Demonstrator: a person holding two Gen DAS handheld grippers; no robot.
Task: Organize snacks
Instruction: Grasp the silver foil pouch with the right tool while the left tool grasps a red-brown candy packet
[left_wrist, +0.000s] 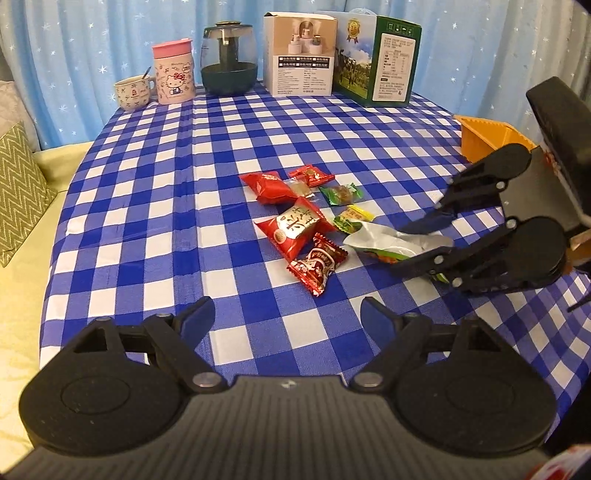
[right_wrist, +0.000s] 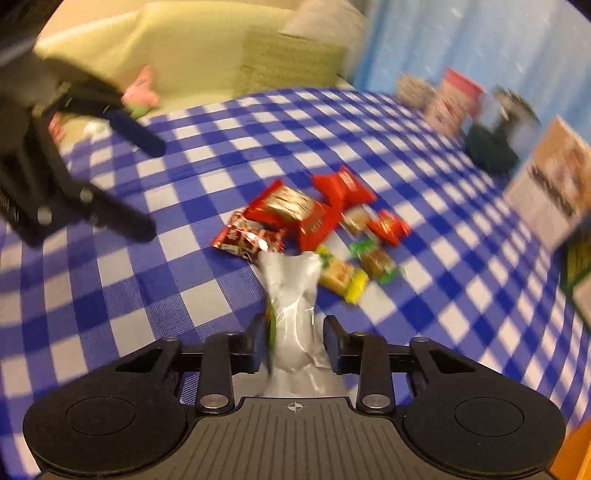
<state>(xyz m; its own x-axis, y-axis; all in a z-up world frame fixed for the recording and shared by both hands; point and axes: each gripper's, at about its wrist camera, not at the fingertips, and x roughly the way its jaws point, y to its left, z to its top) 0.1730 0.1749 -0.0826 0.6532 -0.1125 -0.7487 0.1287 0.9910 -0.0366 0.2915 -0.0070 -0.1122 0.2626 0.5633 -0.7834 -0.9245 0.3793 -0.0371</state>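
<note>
One bench (left_wrist: 155, 206) under a blue-and-white checked cloth stands before a starry blue curtain (left_wrist: 74, 55), with a mug (left_wrist: 133, 92), a pink tumbler (left_wrist: 174, 72), a dark pot (left_wrist: 228, 59) and two boxes (left_wrist: 301, 53) along its 12 o'clock edge and an orange bin (left_wrist: 487, 138) at 2 o'clock. Several wrapped snacks (left_wrist: 295, 225), red, green and yellow, lie heaped mid-cloth. The left tongs (left_wrist: 288, 314) hang wide and empty at 6 o'clock, while the right tongs (right_wrist: 295, 339) stand narrow around a crumpled silver packet (right_wrist: 291, 291) at the heap's 3 o'clock side; I cannot tell whether their pads press it.
</note>
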